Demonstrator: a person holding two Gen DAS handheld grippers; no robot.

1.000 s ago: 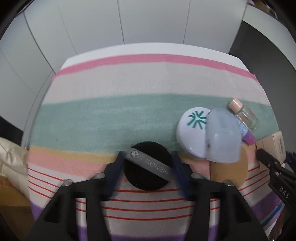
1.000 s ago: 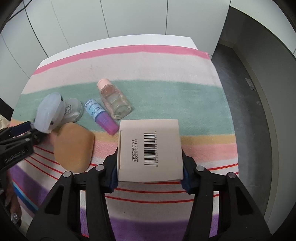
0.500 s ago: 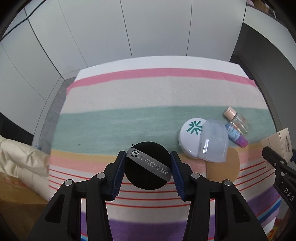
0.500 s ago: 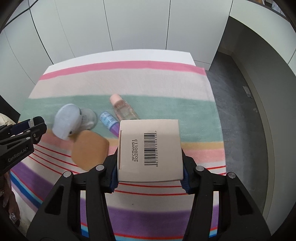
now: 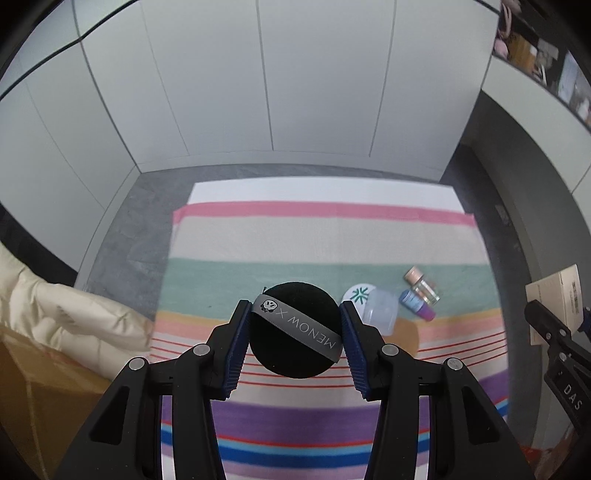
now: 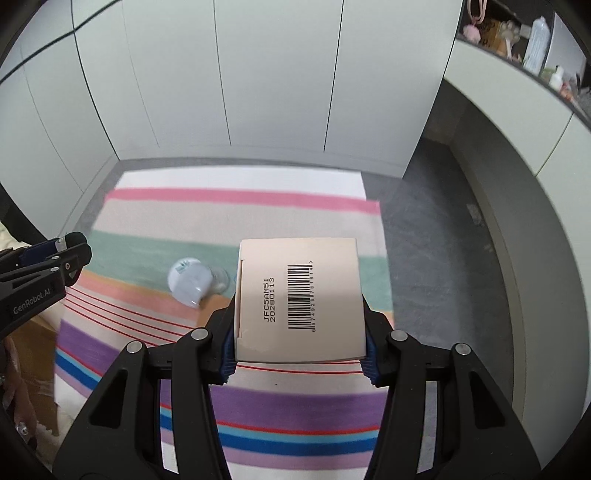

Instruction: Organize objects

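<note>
My left gripper (image 5: 294, 332) is shut on a round black powder puff (image 5: 295, 363) with a grey band, held high above the striped cloth (image 5: 325, 240). My right gripper (image 6: 300, 332) is shut on a beige carton (image 6: 299, 299) with a barcode, also held well above the cloth. On the cloth lie a white round compact (image 5: 356, 295) with its clear lid (image 5: 380, 310) open, a tan puff (image 5: 404, 334), a small blue-and-purple tube (image 5: 417, 304) and a small clear bottle with a pink cap (image 5: 424, 286). The carton hides the bottle and tube in the right wrist view.
The striped cloth covers a white table (image 5: 321, 190) on grey floor (image 6: 443, 258), with white cabinet doors behind. A cream padded jacket (image 5: 55, 317) and a brown cardboard box (image 5: 33, 391) sit left of the table. A shelf with small items (image 6: 517, 33) runs at upper right.
Both grippers have risen well above the table with the black puff and the carton still gripped. The cloth and the items on it look smaller and farther below.
</note>
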